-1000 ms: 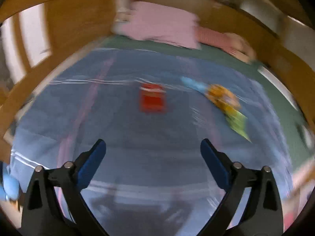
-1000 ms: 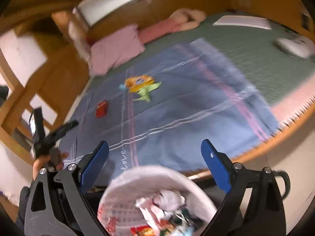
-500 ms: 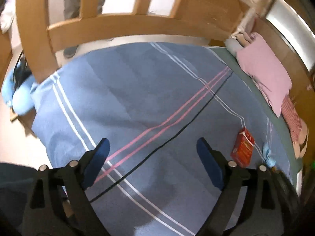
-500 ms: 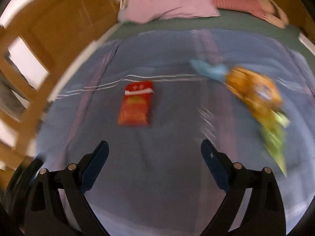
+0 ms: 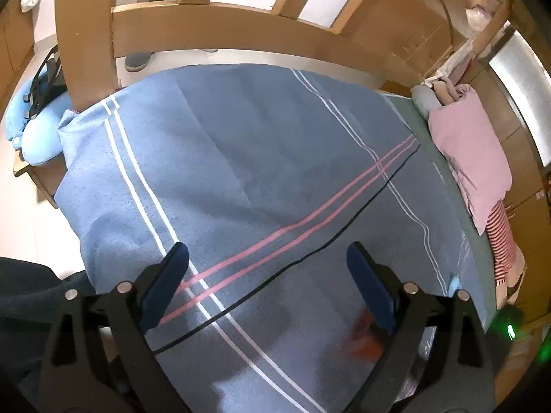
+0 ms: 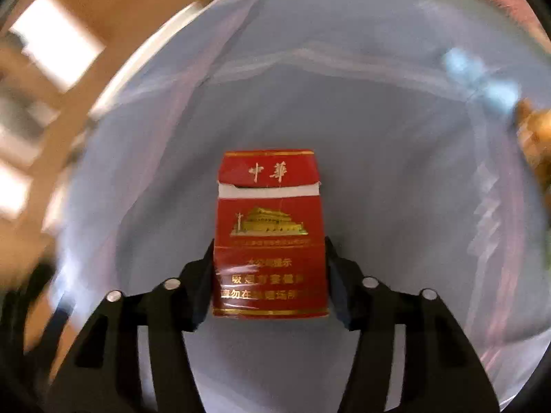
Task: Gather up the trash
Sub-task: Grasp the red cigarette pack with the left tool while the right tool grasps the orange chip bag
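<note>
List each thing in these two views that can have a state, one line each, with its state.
Red cigarette pack: lid ajar, lying on the blanket, between the fingers.
Right gripper: jaws closing, flanking the pack's sides.
Left gripper: jaws opening, empty.
Blue striped blanket: spread flat.
Pink pillow: lying at the bed's head.

You have a red, gold-printed cardboard cigarette pack (image 6: 270,237) face up over the blue striped blanket (image 6: 396,172), flip-top pointing away from you, lid slightly ajar with a white strip showing beneath it. Clear film wraps its lower half. Its two long sides sit between the closing jaws. Well to the pack's right on that blanket, at the frame edge, a blurred orange wrapper (image 6: 535,137); contact unclear.
</note>
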A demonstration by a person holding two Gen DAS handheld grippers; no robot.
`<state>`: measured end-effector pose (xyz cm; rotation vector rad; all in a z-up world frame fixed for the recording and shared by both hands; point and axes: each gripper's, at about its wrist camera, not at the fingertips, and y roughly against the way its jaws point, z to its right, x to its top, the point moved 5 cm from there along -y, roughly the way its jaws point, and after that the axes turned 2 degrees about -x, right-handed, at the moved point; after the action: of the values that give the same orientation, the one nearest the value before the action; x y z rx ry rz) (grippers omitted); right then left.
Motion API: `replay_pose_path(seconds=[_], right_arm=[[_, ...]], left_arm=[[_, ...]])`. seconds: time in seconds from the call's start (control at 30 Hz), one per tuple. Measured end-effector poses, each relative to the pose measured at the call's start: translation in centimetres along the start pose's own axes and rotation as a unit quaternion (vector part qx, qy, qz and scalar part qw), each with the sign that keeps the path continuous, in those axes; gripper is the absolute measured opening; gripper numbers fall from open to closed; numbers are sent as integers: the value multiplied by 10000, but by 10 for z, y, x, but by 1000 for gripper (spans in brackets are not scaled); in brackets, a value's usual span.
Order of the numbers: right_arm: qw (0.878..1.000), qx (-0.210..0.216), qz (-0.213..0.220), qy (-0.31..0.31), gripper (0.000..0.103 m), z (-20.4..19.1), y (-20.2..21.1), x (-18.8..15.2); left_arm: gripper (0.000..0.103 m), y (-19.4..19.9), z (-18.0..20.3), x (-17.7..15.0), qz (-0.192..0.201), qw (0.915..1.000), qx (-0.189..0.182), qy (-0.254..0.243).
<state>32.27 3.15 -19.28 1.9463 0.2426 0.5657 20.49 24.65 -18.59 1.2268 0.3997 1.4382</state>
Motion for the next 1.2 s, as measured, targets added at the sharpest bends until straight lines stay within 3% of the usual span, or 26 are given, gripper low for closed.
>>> replay_pose_path(seconds=[0.07,0.1,0.13,0.17,0.2,0.23,0.3,0.37,0.43,0.5,0.53,0.57,0.67,0.83,1.07,1.2], right_arm=[[9988,-219,400,195,80,7,32,-3],[9936,-666,887,204,83,23,59,4],[9811,-1337,1395,79,88,46,86,14],[9734,-1666,1574,-2,93,56,95,19],[9526,-2400,1855,-232,95,83,113,29],[9337,-2977,1923,-509,95,115,123,38],[9251,-3286,1720,-815,95,147,120,48],[9295,-3241,1318,-1165,95,179,103,51],[9294,-3245,1194,-1290,93,196,102,50],[9266,-3349,1074,-1332,69,209,92,54],[9294,-3281,997,-1363,41,210,88,52],[9326,-3183,1021,-1363,27,208,86,49],[9278,-3373,1146,-1108,16,202,90,41],[9332,-3194,1508,-658,14,161,117,26],[9479,-2475,1943,-487,14,123,167,-7],[9538,-2200,1971,-555,14,92,173,-19]], left_arm=[[93,-3,5,-5,-156,9998,-79,-111],[94,-8,10,-11,-333,9990,-179,-227],[94,-12,16,-14,-462,9981,-249,-323],[95,-17,24,-22,-660,9960,-349,-498],[95,-23,34,-30,-885,9921,-441,-769],[95,-25,41,-35,-990,9895,-463,-949],[95,-28,58,-47,-1142,9820,-504,-1416],[95,-30,68,-54,-1200,9768,-564,-1681],[95,-33,74,-61,-1258,9725,-568,-1877],[95,-35,80,-67,-1280,9688,-542,-2052],[95,-34,83,-68,-1241,9673,-517,-2152],[95,-33,85,-68,-1170,9657,-480,-2267],[95,-28,97,-70,-882,9583,-287,-2704],[95,-25,107,-75,-798,9496,-247,-3022],[95,-34,116,-93,-1080,9361,-306,-3333],[95,-49,123,-111,-1471,9226,-394,-3545]])
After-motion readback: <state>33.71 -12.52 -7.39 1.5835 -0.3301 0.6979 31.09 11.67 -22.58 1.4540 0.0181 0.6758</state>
